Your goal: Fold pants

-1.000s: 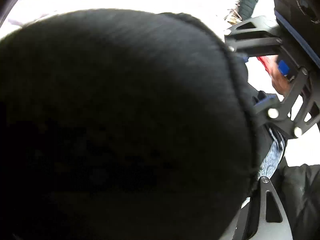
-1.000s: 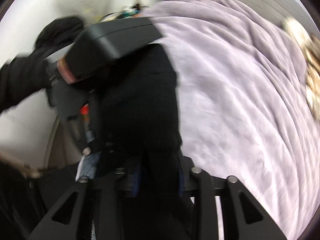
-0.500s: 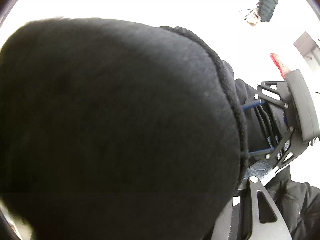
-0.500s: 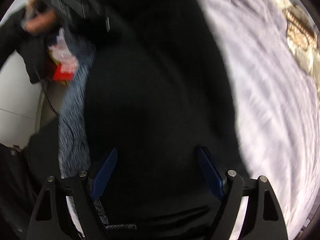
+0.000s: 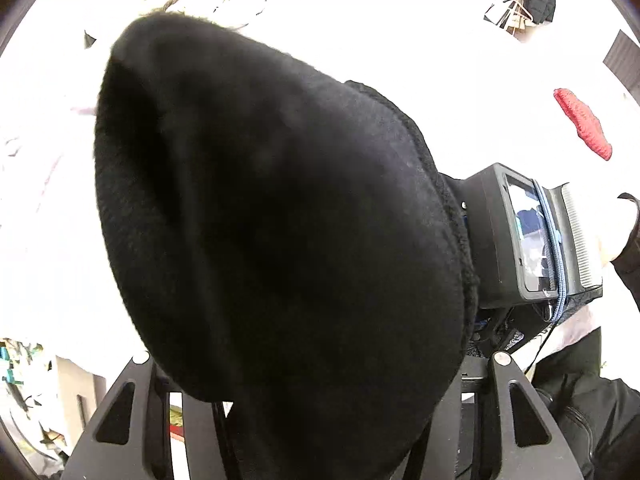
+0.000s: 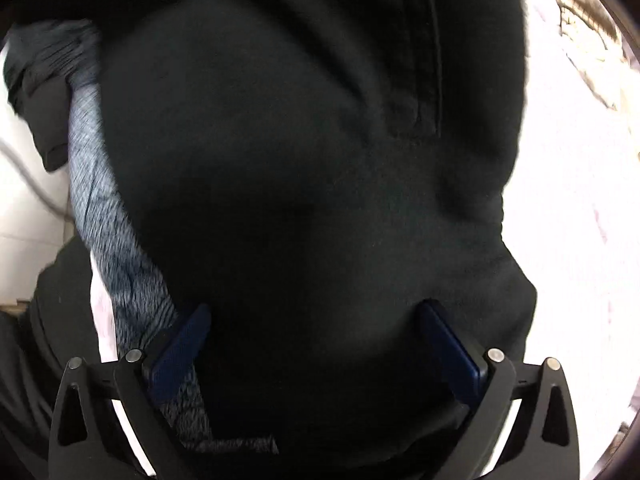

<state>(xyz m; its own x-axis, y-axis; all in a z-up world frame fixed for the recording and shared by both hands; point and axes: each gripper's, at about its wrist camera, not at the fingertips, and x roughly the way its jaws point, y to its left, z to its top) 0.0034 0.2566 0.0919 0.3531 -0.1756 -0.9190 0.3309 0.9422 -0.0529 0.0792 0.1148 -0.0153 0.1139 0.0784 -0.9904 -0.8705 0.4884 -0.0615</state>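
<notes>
While the black pants (image 5: 280, 220) hang bunched from the left gripper (image 5: 316, 420), its jaws are closing on the cloth — the pads themselves are hidden, so the pinch cannot be confirmed. The right gripper (image 6: 316, 356) points down over the same fabric on the pale bedspread (image 6: 568, 200), blue pads (image 6: 180, 348) spreading wide, pressing nothing. Best to re-grip a seam edge — not the loose middle — before drawing the fold flat.

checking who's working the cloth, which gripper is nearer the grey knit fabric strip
Right. The right gripper has the grey knit strip against its blue pad; the left gripper holds black pants, apart from it.
</notes>
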